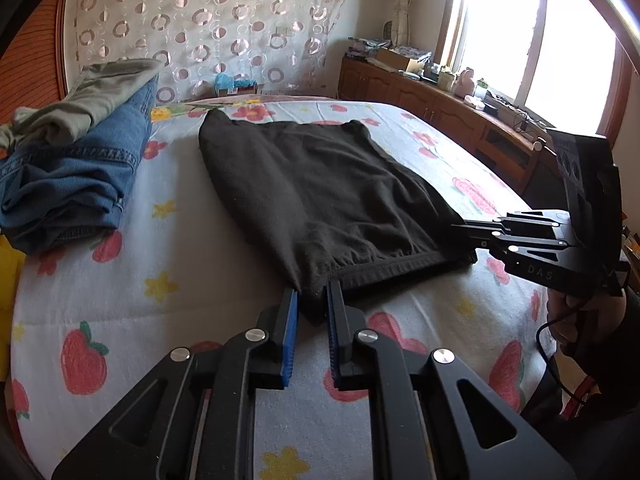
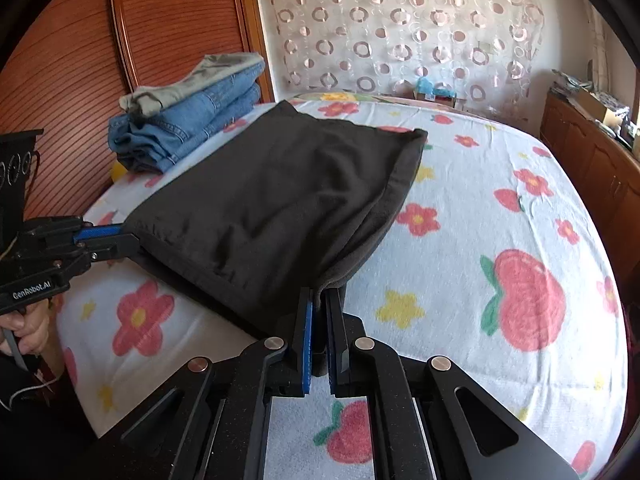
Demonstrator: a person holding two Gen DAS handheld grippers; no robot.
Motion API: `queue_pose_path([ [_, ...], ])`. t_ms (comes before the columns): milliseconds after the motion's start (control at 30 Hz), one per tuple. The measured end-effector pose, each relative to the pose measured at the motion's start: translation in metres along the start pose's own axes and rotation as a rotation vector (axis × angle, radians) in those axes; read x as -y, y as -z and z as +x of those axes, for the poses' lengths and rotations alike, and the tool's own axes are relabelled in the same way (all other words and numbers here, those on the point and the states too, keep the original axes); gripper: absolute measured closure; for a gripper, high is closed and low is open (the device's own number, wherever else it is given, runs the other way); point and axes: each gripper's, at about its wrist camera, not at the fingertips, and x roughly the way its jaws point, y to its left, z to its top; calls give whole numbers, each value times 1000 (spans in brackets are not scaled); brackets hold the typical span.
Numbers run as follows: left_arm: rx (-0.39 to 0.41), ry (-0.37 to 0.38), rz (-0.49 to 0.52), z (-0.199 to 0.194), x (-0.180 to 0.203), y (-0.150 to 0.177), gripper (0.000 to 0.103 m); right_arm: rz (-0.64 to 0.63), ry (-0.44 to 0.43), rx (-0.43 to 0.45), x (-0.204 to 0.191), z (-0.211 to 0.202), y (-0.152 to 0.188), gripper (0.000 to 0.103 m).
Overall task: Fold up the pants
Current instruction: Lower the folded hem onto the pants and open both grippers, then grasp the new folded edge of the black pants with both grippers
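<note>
Both grippers pinch the near corners of folded black pants [image 1: 316, 196] on the bed.

The left gripper [image 1: 313, 300] clamps the waistband corner between blue ribbed pads; the right gripper [image 2: 320, 304] is closed on the other corner (soft, fleecy fabric). The pants lie mid-bed on a flowered sheet [image 2: 500, 200], with bare sheet toward the right edge and stacked jeans [image 1: 80, 176] near the left edge.

We see the folded black fabric pants [image 1: 320, 196] lying in the middle of the flower-printed bed sheet [image 1: 180, 240]. The left gripper [image 1: 312, 300] clamps their near left corner, the right gripper [image 2: 320, 300] their near right corner. Left of the pants sits a stack of folded blue denim jeans [image 1: 80, 176], a crumpled grey-green garment [image 1: 92, 100] on top. Behind the bed hangs a circle-patterned sheer curtain [image 1: 208, 20]; a long wooden cabinet [image 1: 432, 108] runs along the right.
</note>
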Motion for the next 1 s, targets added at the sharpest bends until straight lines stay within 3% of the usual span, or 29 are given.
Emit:
queue_pose_path([
  [100,-6,-6,-12,0,-2,1,79,5,5,5,1,2,0,98],
  [200,7,-11,-8,-2,-2,-1,63,13,0,8,-1,1,0,98],
  [233,15,-17,-8,-3,-2,-3,54,14,-1,8,-1,1,1,98],
  [467,42,-45,-20,1,-9,-14,53,15,-3,9,-1,1,10,98],
  [600,45,-28,-68,4,-16,-14,54,1,9,1,-4,-1,9,88],
  [767,29,-17,-73,6,-18,-8,74,10,9,-6,-5,-5,10,70],
  [1000,-6,-15,-74,12,-18,1,75,11,17,-19,-10,-7,13,69],
])
